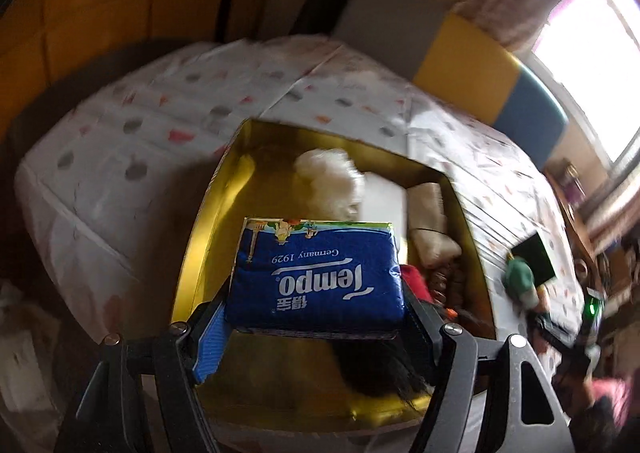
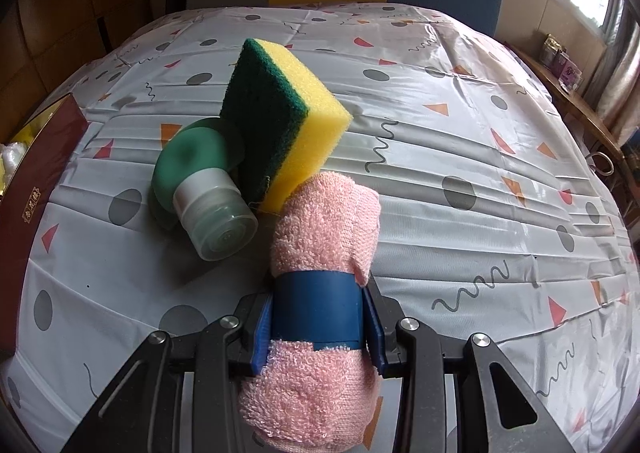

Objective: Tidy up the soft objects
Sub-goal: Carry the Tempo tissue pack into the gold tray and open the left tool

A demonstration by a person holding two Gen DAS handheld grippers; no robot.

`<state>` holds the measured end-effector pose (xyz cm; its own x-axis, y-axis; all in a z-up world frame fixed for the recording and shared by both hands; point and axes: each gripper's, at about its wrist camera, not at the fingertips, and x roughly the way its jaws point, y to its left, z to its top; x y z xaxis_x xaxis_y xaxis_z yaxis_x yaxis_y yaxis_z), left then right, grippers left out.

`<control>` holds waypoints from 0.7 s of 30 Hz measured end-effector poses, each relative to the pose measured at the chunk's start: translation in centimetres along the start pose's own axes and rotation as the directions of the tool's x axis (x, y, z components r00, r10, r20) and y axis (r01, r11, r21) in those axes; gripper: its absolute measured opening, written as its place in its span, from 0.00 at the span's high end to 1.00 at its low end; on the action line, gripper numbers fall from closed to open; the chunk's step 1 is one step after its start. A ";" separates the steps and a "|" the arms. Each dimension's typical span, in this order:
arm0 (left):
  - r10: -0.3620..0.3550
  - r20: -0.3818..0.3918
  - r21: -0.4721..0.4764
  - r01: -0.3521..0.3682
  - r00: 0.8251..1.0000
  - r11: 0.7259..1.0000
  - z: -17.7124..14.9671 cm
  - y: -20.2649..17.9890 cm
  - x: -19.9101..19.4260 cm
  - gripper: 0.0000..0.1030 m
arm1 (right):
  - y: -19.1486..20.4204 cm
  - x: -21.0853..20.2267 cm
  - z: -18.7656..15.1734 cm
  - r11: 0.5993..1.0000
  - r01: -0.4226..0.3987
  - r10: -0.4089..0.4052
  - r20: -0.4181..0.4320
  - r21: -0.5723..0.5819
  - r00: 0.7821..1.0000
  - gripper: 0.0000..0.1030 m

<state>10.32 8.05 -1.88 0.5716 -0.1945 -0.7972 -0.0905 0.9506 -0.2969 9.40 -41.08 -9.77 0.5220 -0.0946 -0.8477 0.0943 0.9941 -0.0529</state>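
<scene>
The left gripper (image 1: 316,313) has its jaws spread wide and clamped on a blue Tempo tissue pack (image 1: 318,277) above the gold-lined box (image 1: 208,213) — light and squashy, best held across its short sides. Toward the tabletop's near edge, the right gripper (image 2: 318,327) has its jaws half closed on the rolled pink towel (image 2: 320,293) at its blue band (image 2: 318,311) — soft, compressible, unlikely to slip — beside a sponge (image 2: 280,113) and green bottle (image 2: 200,181).

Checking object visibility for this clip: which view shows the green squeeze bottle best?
The right wrist view: the green squeeze bottle lies sharp and near on the tablecloth, cap toward the camera, touching the sponge. The left wrist view shows only a small blurred green shape at the right, beside the gold box.
</scene>
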 end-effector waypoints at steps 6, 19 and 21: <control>0.030 -0.031 -0.024 -0.031 0.999 0.999 2.2 -0.1 3.4 0.28 | 0.0 0.0 0.0 1.000 0.004 -0.004 -0.001 -0.005 1.000 0.63; 0.134 -0.071 -0.075 -0.139 0.988 0.987 5.3 0.8 8.8 0.17 | 0.1 0.0 0.0 1.000 0.009 -0.009 -0.001 -0.018 1.000 0.61; 0.134 -0.053 -0.075 -0.137 0.990 0.988 5.2 0.7 8.1 0.17 | 0.1 0.0 0.0 1.000 0.009 -0.009 -0.001 -0.021 1.000 0.61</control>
<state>19.19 8.43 -5.84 0.5103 -0.0782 -0.8564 -0.2287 0.9476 -0.2228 9.41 -41.00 -9.75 0.5203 -0.1033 -0.8477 0.0812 0.9941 -0.0713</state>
